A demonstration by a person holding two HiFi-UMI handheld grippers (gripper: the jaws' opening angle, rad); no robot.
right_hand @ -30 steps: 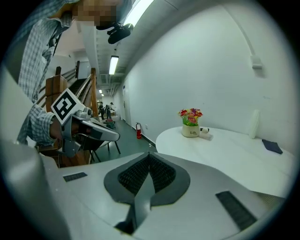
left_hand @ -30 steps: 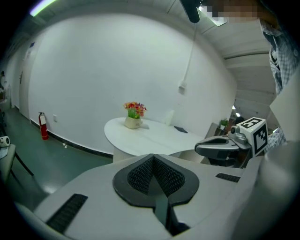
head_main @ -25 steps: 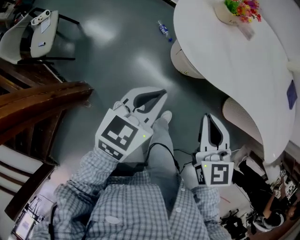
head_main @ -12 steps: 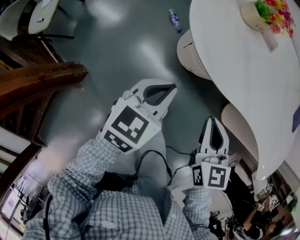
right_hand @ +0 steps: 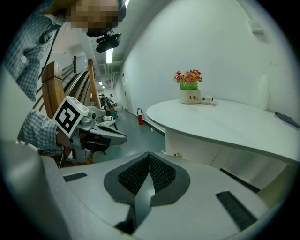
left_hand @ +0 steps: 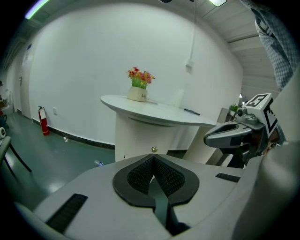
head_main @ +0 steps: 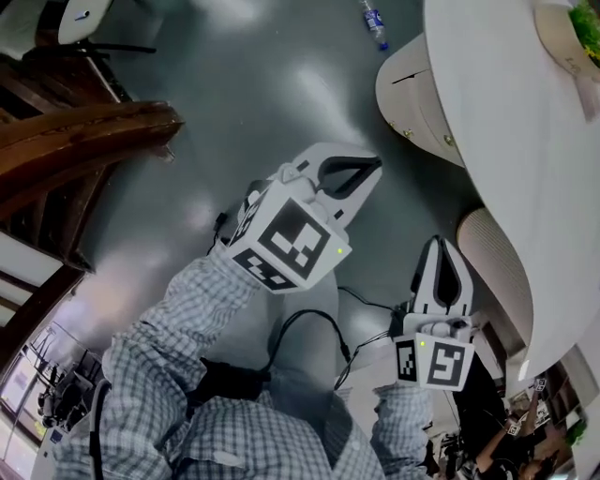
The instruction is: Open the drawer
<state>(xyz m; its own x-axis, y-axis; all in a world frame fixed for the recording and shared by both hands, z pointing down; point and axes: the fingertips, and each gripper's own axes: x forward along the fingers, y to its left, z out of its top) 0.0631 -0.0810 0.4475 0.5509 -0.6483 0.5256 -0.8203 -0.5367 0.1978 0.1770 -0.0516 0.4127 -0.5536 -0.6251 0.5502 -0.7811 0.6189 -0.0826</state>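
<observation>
A white drawer unit stands under the curved white desk, shut, with a small brass knob on its front; the knob also shows in the right gripper view. My left gripper hangs in the air over the grey floor, jaws shut and empty, short of the unit. My right gripper is lower right of it, beside the desk's ribbed base, also shut on nothing. Each gripper view looks over closed pads: left gripper, right gripper.
A dark wooden stair rail runs along the left. A plastic bottle lies on the floor by the unit. A flower pot stands on the desk, a fire extinguisher by the far wall. A black cable hangs at my legs.
Both grippers have sunk and edged toward the drawer unit, jaws staying shut. In the head view the desk has slid up and right, and the flower pot has nearly left the picture.
</observation>
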